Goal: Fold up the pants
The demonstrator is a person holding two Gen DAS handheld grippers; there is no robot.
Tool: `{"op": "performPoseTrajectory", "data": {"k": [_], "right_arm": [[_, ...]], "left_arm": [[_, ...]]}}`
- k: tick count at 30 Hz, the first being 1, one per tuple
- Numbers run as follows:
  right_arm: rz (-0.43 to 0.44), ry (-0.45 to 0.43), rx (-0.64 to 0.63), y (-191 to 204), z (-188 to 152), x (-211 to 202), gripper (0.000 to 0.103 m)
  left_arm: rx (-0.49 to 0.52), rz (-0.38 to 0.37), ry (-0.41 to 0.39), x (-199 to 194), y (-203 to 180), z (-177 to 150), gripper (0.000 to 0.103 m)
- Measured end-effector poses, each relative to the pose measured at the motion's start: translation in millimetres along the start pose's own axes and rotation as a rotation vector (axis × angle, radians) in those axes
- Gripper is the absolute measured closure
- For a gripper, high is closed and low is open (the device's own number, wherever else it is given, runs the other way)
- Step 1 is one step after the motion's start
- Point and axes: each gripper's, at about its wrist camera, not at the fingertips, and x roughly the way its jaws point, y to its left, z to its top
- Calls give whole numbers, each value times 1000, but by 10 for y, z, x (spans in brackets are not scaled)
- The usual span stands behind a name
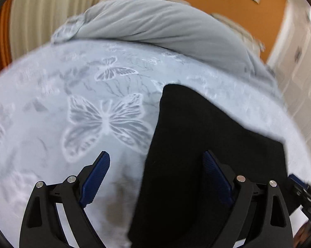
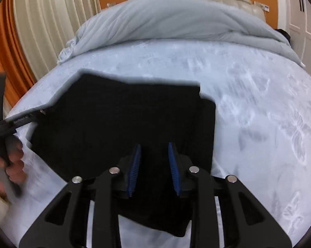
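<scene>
Pants (image 2: 122,128) lie folded into a compact dark block on the bedsheet (image 2: 258,107), short of the rumpled duvet (image 2: 176,20). My right gripper (image 2: 154,169) hovers over their near edge, fingers partly spread, pinching nothing (likely a release). Left gripper (image 1: 157,177) wide apart beside the pants' left edge. No containers visible.

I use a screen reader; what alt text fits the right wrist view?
Black pants, folded compactly, lie on a pale butterfly-print bedspread beneath the open right gripper. A bunched grey duvet sits beyond, and the left gripper is at the left edge.
</scene>
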Motion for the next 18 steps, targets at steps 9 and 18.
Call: {"op": "performPoseTrajectory", "data": {"k": [9, 18], "right_arm": [[55, 64, 231, -86, -172, -168, 59], [-6, -10, 146, -17, -17, -480, 85]], "left_arm": [[115, 57, -7, -360, -139, -208, 14], [85, 29, 23, -498, -136, -375, 14]]}}
